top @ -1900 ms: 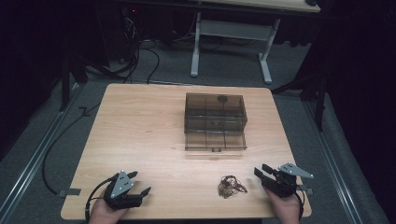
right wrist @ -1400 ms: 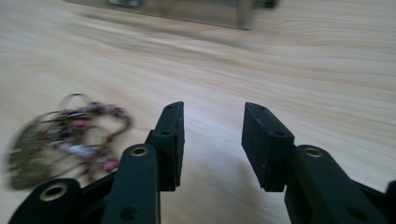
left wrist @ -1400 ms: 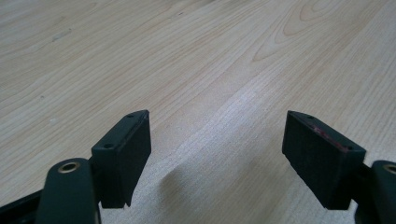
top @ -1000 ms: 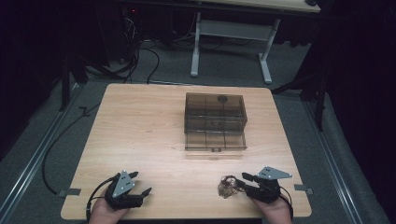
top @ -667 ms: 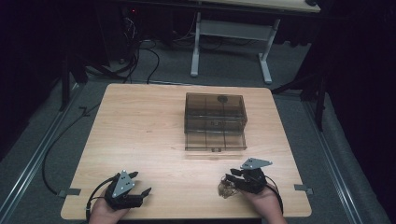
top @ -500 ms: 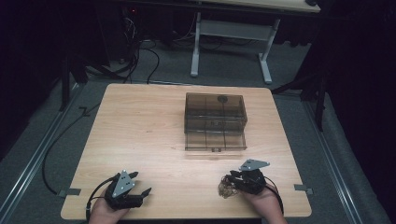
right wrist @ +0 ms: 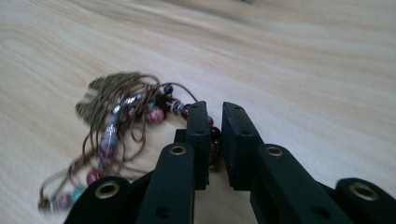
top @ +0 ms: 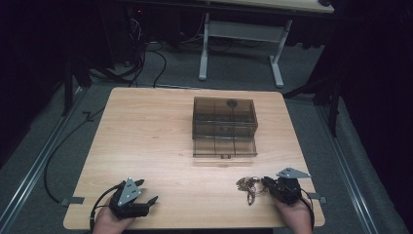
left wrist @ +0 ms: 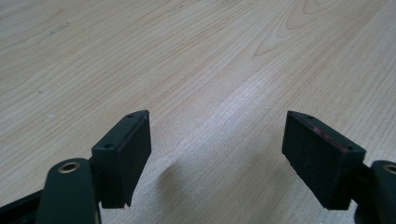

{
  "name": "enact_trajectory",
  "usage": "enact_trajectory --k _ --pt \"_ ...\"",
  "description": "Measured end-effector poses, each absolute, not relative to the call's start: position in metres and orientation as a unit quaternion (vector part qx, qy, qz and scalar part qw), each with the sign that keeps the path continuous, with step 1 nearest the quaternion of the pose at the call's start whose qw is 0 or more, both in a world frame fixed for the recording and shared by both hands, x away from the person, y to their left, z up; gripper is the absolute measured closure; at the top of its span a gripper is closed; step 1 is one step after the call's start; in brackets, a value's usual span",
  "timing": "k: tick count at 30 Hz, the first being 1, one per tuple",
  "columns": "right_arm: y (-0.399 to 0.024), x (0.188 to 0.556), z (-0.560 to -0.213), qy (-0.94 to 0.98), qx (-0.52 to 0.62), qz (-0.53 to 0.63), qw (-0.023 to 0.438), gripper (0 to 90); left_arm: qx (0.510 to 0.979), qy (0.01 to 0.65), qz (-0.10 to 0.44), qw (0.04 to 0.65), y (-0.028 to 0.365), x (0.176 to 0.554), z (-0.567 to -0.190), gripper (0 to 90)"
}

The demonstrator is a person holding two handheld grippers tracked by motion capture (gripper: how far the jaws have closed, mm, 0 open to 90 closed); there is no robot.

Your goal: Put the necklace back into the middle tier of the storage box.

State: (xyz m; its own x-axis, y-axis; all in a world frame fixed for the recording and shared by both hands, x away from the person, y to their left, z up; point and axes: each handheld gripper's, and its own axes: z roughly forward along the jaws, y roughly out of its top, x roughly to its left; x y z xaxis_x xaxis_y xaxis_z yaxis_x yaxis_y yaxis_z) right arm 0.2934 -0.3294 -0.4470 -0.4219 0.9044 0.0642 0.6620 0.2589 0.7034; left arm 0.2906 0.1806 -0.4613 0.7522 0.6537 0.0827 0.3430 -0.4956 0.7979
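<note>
No text, label, brand, number or sign can be read anywhere in these views; the pale wooden counter (top: 156, 131) and the smoky transparent plastic drawer box (top: 224, 126) carry no legible marking.

A pale wooden bench (top: 146, 136) stands on grey carpeted floor (top: 234, 80). Beyond it, at 12 o'clock, is a second table with white legs (top: 203, 48) and a white crossbar. Black cables (top: 146, 53) lie tangled on the floor at 11 o'clock. Metal rails run along the floor at 8 o'clock (top: 29, 170) and 4 o'clock (top: 350, 175). A small grey bracket (top: 72, 200) juts from the bench's corner at 7 o'clock.
</note>
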Motion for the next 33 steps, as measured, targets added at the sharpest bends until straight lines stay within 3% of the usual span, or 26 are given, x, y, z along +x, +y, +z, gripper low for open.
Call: enact_trajectory --k 10,14,16,18,19,29,33 --pt "-0.324 0.275 -0.438 0.771 0.492 0.358 0.188 75.3 0.846 0.295 0.19 0.401 0.179 0.291 -0.462 24.7" --pt "-0.299 0.271 -0.439 0.795 0.459 0.364 0.159 70.1 0.847 0.295 0.189 0.401 0.18 0.291 -0.462 24.8" --pt "-0.292 0.27 -0.445 0.807 0.455 0.34 0.164 70.1 0.847 0.294 0.189 0.402 0.18 0.291 -0.462 24.7" --pt "-0.291 0.27 -0.447 0.813 0.45 0.336 0.157 81.0 0.847 0.293 0.188 0.402 0.18 0.291 -0.462 24.7" --pt "-0.29 0.269 -0.446 0.814 0.447 0.335 0.16 81.7 0.847 0.293 0.188 0.401 0.18 0.291 -0.462 24.7" --pt "-0.309 0.272 -0.441 0.786 0.475 0.355 0.176 81.5 0.848 0.293 0.187 0.399 0.179 0.292 -0.462 24.8" --pt "-0.313 0.274 -0.445 0.784 0.481 0.349 0.178 74.4 0.848 0.294 0.188 0.4 0.179 0.292 -0.462 24.9"
